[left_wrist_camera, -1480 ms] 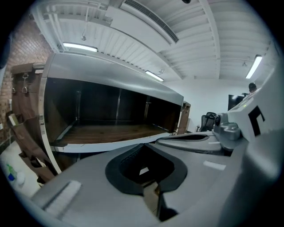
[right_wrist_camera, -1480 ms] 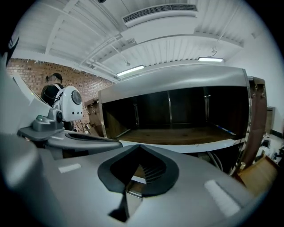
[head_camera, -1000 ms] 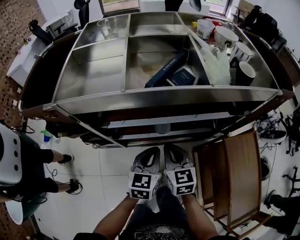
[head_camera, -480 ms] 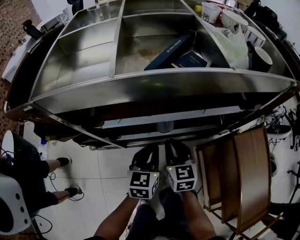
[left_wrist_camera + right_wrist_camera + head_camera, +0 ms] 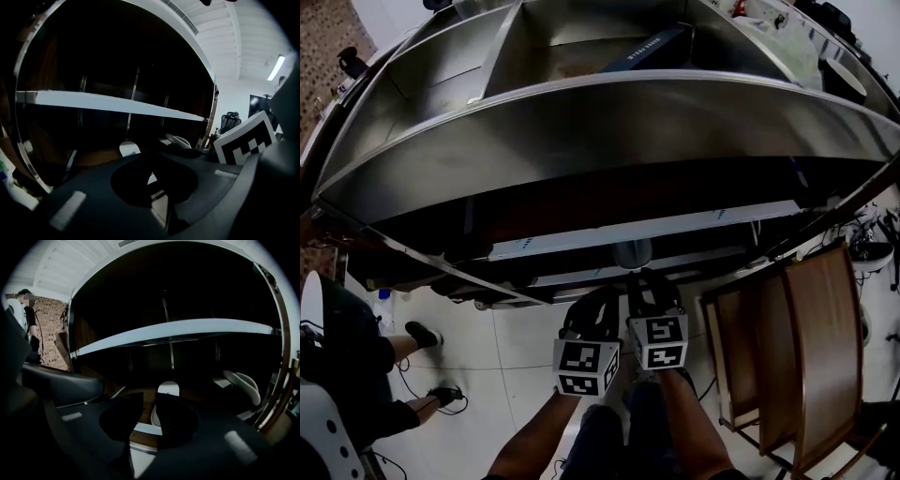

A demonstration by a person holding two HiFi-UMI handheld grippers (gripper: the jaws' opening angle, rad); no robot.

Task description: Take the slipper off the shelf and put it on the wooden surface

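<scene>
Slipper (image 5: 168, 389), white, lies on low wooden shelf (image 5: 93, 157) under steel counter (image 5: 609, 122), just ahead of both tools. Right gripper (image 5: 149, 404) jaws have just been opening, now apart w/ nothing between; left gripper (image 5: 150, 161) jaws closed, empty

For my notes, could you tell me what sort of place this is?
Probably an office or lab workspace: steel shelving unit, wooden chair, tiled floor, and an office chair beyond.
</scene>
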